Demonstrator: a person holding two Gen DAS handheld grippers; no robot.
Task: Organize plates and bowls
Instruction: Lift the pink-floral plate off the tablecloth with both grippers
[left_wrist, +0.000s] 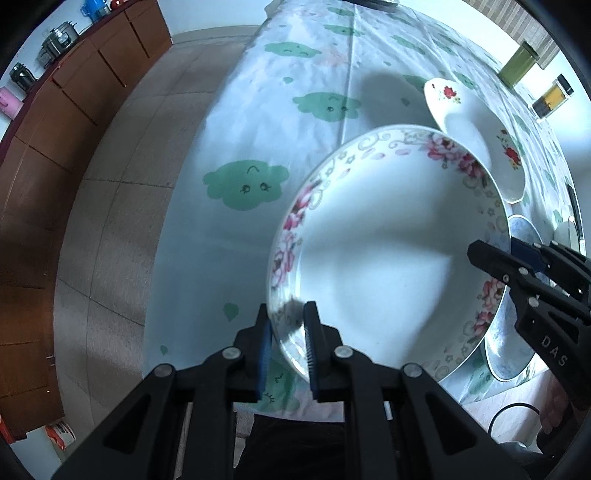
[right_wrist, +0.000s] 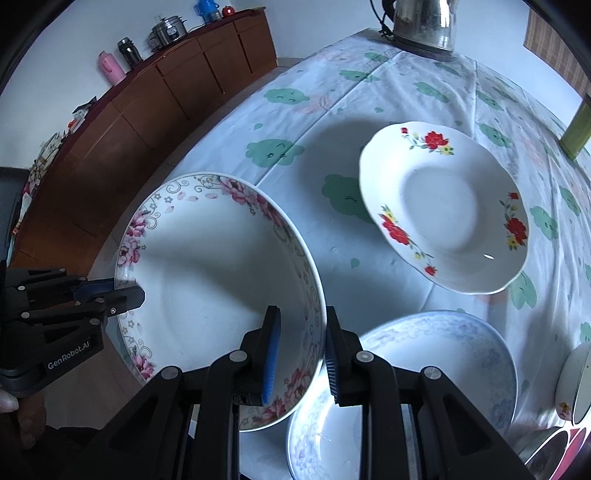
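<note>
Cloud-print tablecloth (left_wrist: 258, 122), wood cabinets behind. Left wrist view: left gripper (left_wrist: 288, 317) clamped on pink-rose plate (left_wrist: 388, 251) rim, right gripper (left_wrist: 491, 258) on opposite rim, "DAS" legible; 3 plates seen, blue one mostly hidden. Right wrist view: 3 plates: pink-rose held above table, red-flower plate (right_wrist: 443, 210), blue plate (right_wrist: 443, 354); "GenRobot.AI" readable; bowl (right_wrist: 576, 384) cut off.

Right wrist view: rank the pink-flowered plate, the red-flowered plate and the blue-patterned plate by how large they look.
1. pink-flowered plate, held at its rim by both grippers and close to the camera, so partly inflated.
2. blue-patterned plate, partly hidden, so unsure.
3. red-flowered plate, farther off.
The last two look alike; no firm ranking.
</note>
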